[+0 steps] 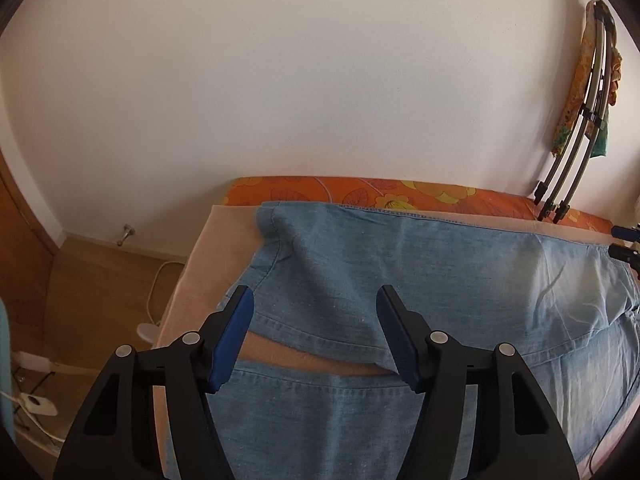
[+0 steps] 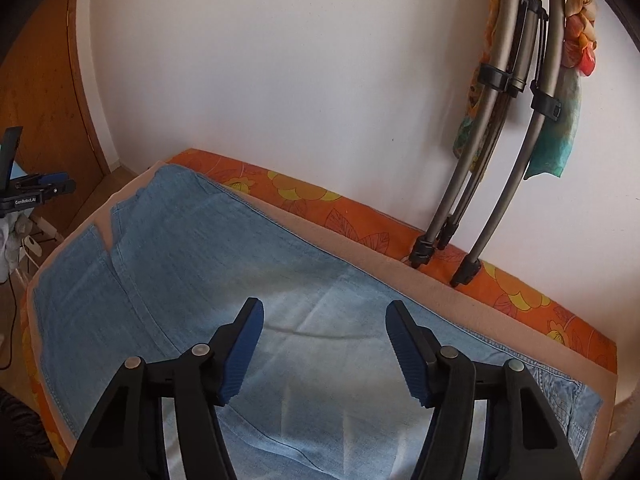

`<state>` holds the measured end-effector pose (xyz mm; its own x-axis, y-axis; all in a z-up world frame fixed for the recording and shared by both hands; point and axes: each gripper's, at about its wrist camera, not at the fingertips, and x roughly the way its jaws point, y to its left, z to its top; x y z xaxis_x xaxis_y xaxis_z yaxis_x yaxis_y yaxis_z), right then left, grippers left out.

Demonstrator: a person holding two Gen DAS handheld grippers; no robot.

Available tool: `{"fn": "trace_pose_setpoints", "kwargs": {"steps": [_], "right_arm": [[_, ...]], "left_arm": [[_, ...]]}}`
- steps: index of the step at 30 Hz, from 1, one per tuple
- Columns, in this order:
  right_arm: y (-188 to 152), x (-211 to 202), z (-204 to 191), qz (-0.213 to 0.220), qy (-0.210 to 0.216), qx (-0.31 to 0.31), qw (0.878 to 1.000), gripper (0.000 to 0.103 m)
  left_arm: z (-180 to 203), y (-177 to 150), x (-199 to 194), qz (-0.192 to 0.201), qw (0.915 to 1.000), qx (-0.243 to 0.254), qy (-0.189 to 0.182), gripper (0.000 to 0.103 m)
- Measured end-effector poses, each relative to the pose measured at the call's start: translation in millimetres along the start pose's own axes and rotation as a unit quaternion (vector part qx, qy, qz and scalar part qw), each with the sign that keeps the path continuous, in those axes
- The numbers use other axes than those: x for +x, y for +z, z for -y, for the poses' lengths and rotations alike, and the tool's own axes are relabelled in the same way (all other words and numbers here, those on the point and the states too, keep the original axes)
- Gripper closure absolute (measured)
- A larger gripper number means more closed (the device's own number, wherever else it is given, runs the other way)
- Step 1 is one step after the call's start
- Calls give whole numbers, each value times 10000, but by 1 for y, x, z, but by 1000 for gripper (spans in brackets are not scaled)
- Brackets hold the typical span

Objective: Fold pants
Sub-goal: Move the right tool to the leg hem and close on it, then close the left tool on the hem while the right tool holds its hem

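A: What is taking up most of the room?

B: A white wall [image 1: 280, 80] is filling the background. Below it a bed with an orange floral sheet [image 2: 360, 220] is running along the wall, and a beige blanket [image 1: 200, 264] is lying over it. No containers are showing anywhere, so nothing is sitting inside anything.

A: And the pants?

B: The pants [image 1: 400, 264], light blue denim, are lying spread on the blanket. Their long axis is running parallel to the wall. The leg hems are pointing toward the bed's end by the wooden door [image 2: 36, 92], and the pocket end is lying at the opposite end, low on the right of the right wrist view. The two legs are lying side by side, with a sliver of blanket showing between them near the hems.

A: Where are the grippers sitting?

B: The left gripper [image 1: 316, 336] is hovering over the hem end, jaws spread wide, gripping nothing, with the leg fabric showing between and below the fingers. The right gripper [image 2: 324, 350] is hanging over the paler middle stretch of the pants, jaws likewise released. Whether either is touching the cloth, I cannot tell.

A: Anything smaller?

B: Folded grey metal tubes [image 2: 500, 120] are leaning against the wall, feet on the orange sheet, with colourful cloth [image 2: 556, 136] hanging behind them. A white cable [image 1: 154, 280] is trailing on the wooden floor [image 1: 100, 280].
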<state>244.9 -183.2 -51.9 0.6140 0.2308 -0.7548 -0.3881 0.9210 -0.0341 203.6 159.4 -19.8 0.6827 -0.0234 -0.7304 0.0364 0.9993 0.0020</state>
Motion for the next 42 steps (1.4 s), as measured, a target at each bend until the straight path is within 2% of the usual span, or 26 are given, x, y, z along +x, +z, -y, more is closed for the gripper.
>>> {"fn": "trace_pose_setpoints", "kwargs": {"steps": [4,6,10,14,19,22,26,28,30,31,35,40,42], "right_arm": [[15,50,9,-385,23,-120,9992,42],[21,75,11,-555,7,-277,9981,43],[29,120,16,-827,246,-311,9958,43],[37,160,25,-1025,310,-185,9941,43],[43,185,27,-1182,407,-297,9917,42],[43,191,25,-1270,645,-270,9894,43],[42,194,19,-1279,637,-407,9889,42],[42,193,16,-1284,655,-446,9886,48],[43,193,8,-1288,613,-625,9878,61],[43,191,5,-1301,600,-691,9873,64],[41,181,2,-1314,461,-865,9865,91],[38,148,5,-1082,514,-792,9896,99],[34,134,1,-990,536,-826,9902,101]], "left_arm": [[5,9,35,-242,9997,67,-75,40],[4,11,52,-392,9991,19,-147,45],[9,12,84,-660,9976,78,-187,48],[10,9,110,-893,9958,154,-146,60],[-1,5,130,-1061,9942,75,-163,72],[-6,1,137,-1135,9933,-1,-194,74],[-10,-3,145,-1166,9929,-64,-206,75],[-11,-4,146,-1166,9930,-72,-196,75],[-11,-3,148,-1176,9928,-77,-187,75],[-11,-3,149,-1181,9928,-81,-182,75],[-11,-2,152,-1192,9927,-105,-159,75],[-13,4,143,-1121,9933,-231,-127,74],[-13,8,135,-1070,9940,-222,-112,70]]}}
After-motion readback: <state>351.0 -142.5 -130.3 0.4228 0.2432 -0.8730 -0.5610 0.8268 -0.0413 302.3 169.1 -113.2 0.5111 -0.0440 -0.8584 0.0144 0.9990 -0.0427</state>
